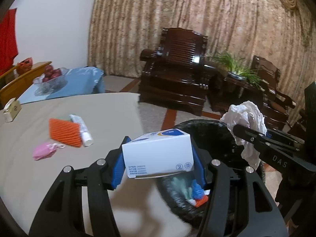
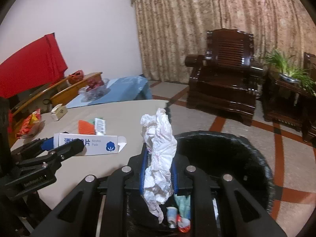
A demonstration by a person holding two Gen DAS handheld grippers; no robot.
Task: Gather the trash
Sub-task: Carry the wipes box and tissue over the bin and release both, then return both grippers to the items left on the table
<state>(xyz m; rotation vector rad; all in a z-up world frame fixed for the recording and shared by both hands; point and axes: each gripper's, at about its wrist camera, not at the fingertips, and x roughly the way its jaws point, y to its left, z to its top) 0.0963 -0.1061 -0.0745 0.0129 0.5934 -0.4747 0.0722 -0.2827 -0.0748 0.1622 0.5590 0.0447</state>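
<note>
Your left gripper point(image 1: 159, 156) clamps the alcohol pad box point(image 1: 158, 154) by its two long sides; it is light and stiff, so do not crush it. Your right gripper point(image 2: 158, 169), nearly closed, pinches soft crumpled tissue point(image 2: 159, 154). Both hang above the black trash bin point(image 2: 246, 158), right of the tabletop point(image 1: 59, 167).

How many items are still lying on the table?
5 visible: an orange pad, a tube beside it, a pink item nearer, a small box at the far edge, and a snack bag. More may lie outside view.
</note>
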